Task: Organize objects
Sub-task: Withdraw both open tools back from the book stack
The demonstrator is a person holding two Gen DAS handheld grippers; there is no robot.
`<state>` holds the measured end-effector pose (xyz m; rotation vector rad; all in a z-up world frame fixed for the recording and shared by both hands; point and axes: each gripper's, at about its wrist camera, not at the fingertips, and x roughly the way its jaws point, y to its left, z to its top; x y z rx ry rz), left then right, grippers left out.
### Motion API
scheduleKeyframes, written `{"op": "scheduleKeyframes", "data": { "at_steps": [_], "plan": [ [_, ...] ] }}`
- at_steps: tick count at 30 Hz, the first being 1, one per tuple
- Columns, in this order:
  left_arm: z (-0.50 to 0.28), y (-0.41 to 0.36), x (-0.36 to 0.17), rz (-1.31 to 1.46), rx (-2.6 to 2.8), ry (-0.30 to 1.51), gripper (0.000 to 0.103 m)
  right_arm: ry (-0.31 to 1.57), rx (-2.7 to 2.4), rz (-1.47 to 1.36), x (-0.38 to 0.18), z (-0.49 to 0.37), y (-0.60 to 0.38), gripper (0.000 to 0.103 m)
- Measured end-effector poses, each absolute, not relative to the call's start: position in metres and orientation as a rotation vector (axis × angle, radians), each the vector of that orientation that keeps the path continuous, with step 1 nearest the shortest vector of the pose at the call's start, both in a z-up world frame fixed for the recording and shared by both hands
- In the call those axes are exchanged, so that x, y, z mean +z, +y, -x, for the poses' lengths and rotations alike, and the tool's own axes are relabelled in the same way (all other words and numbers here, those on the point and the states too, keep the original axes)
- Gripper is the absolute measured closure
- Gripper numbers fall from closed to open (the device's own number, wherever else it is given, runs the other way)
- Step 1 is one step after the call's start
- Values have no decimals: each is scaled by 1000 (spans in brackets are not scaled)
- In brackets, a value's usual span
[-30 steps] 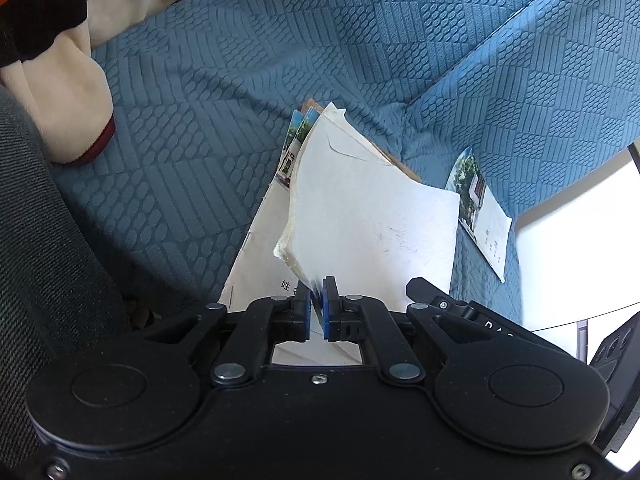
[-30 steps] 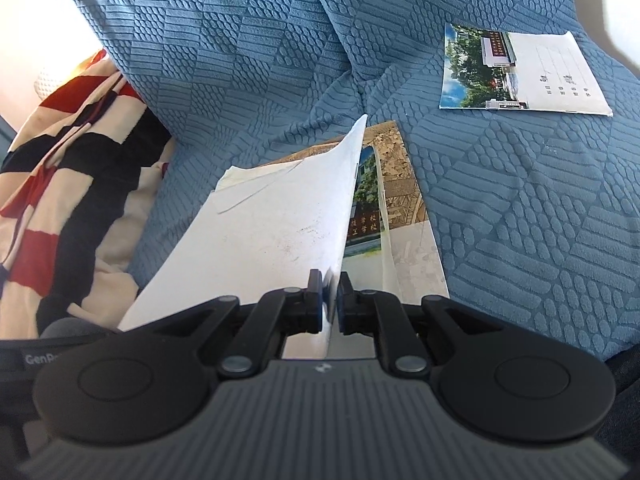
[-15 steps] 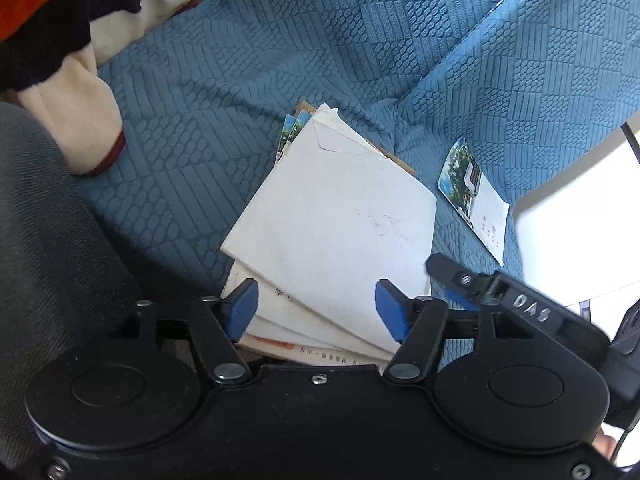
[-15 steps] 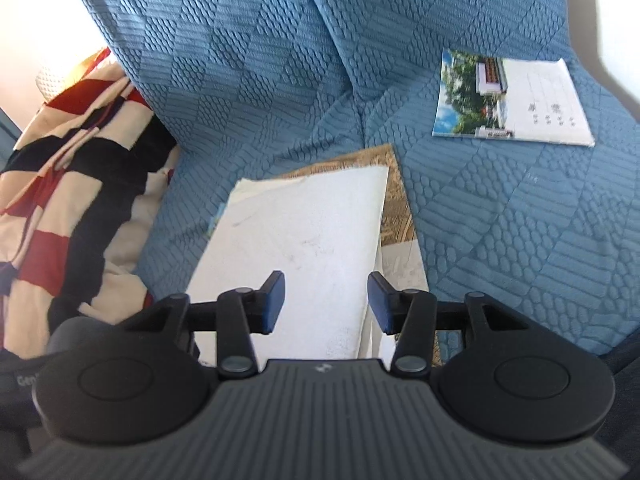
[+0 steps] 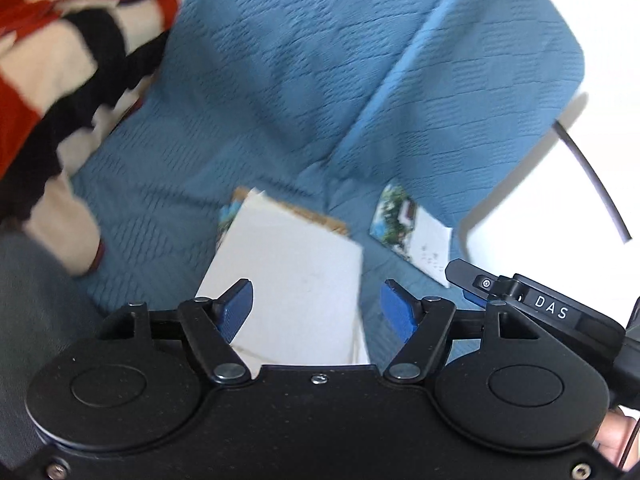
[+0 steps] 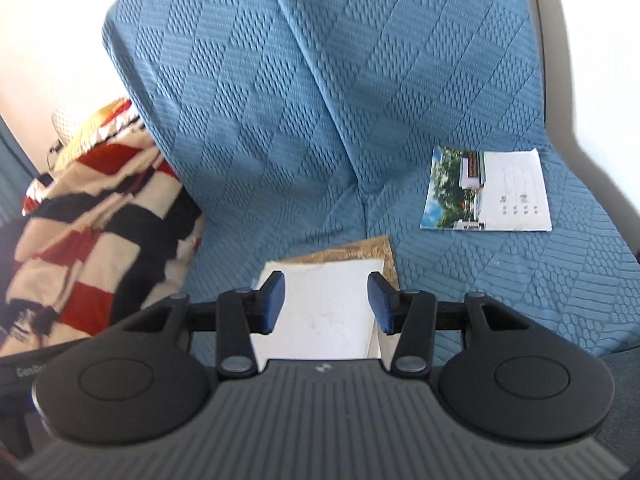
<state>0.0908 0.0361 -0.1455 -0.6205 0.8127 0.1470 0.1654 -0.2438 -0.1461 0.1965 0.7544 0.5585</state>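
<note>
Blue quilted cover (image 6: 460,120) is draping over the sofa seat and back, and I am looking down on it from both wrists. I am seeing the paper stack (image 6: 320,308) lying flat on the seat, a white sheet on top with a brown printed sheet (image 6: 352,254) peeking out behind it. My left gripper (image 5: 316,308) is opening, its blue pads wide apart with nothing pressed between them; the stack is lying below, untouched. My right gripper (image 6: 326,300) is standing partly open and empty above the same stack.

I am judging the gathering as mostly done: several sheets are sitting together in one pile. One loose photo card (image 6: 488,190) is lying alone to the right, well apart from the pile, so I am treating it as what is left to collect.

For room, I am seeing bare cover between the pile and the card, so a sideways reach looks free. A striped blanket (image 6: 100,232) is crowding the left side near the pile, and the cover's right edge is falling away just past the card, which is leaving little margin there.
</note>
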Motion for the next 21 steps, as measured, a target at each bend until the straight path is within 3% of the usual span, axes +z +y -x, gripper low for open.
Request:
{"op": "scheduleKeyframes", "data": {
  "at_steps": [9, 21],
  "plan": [
    [-91, 16, -98, 478, 127, 749, 31, 661, 539, -183, -115, -139, -265, 54],
    [-93, 2, -88, 466, 85, 718, 20, 633, 486, -159, -104, -114, -293, 54]
  ]
}}
